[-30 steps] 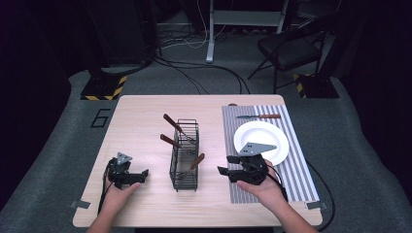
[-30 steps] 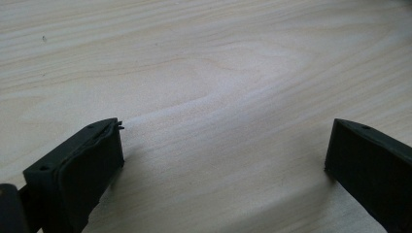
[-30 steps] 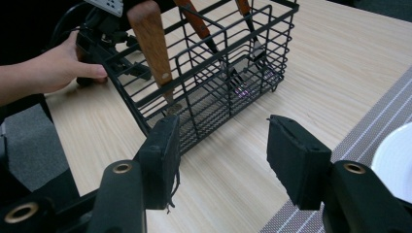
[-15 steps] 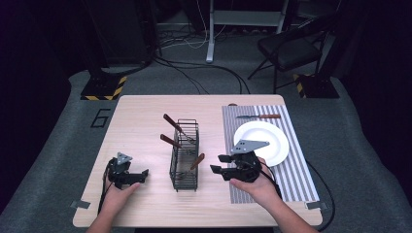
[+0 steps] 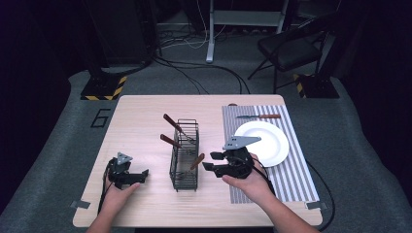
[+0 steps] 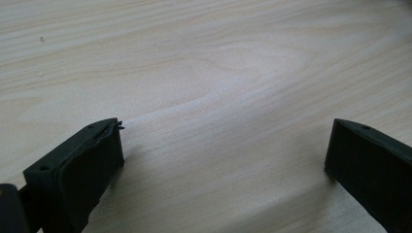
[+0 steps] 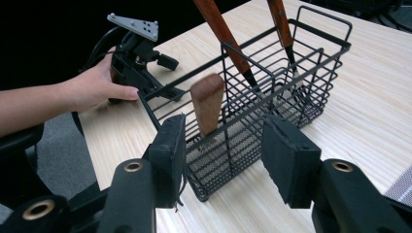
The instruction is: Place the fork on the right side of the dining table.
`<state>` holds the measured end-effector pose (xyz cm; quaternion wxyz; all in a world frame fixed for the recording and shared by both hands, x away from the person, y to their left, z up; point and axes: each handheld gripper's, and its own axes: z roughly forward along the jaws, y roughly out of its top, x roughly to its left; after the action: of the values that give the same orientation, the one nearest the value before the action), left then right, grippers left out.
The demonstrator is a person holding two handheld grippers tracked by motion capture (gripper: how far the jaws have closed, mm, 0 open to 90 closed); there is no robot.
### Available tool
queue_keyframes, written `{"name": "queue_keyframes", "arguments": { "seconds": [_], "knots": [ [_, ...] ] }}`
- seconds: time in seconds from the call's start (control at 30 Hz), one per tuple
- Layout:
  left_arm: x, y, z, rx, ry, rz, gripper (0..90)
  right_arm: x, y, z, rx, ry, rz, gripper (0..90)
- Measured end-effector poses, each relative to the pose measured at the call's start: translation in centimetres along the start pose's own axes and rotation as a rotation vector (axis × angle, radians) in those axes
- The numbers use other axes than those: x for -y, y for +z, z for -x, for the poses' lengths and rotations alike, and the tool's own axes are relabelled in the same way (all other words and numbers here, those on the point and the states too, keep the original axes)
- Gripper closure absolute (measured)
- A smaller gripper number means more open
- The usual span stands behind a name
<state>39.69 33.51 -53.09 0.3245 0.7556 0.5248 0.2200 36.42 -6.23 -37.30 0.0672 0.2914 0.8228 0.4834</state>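
Note:
A black wire basket [image 5: 184, 154] [image 7: 252, 97] stands mid-table, with three brown-handled utensils [image 5: 171, 122] [image 7: 208, 103] leaning in it. My right gripper [image 5: 212, 161] [image 7: 222, 145] is open, just right of the basket, its jaws pointing at the nearest wooden handle [image 5: 197, 160] without touching it. My left gripper [image 5: 138, 175] [image 6: 223, 145] rests open on bare wood left of the basket, nothing between its jaws. A white plate [image 5: 262, 142] lies on the striped mat [image 5: 291, 179], and a brown-handled knife [image 5: 259, 116] lies beyond it.
The wooden table [image 5: 141, 121] has bare room at its left and far side. The person's left hand and gripper [image 7: 138, 53] appear beyond the basket in the right gripper view. Cables, a chair [image 5: 291, 48] and stands sit on the floor behind.
My right gripper has moved left off the mat's edge toward the basket and now faces the near handle. The left gripper has stayed put.

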Motion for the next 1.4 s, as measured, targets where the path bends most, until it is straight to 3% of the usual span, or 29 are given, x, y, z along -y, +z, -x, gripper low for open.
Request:
{"name": "queue_keyframes", "arguments": {
  "seconds": [0.57,0.87,1.4],
  "knots": [
    [0.0,0.0,0.0,0.002,0.004,0.000,0.2,-1.2,1.1,-0.3,-0.004,-0.005,0.025,61.3],
    [0.0,0.0,0.0,0.004,0.006,0.001,0.1,-1.5,1.3,-0.3,-0.016,-0.002,0.034,73.5],
    [0.0,0.0,0.0,0.005,0.008,0.001,0.1,-2.9,1.9,-0.4,-0.030,-0.018,0.035,74.2]
  ]
}}
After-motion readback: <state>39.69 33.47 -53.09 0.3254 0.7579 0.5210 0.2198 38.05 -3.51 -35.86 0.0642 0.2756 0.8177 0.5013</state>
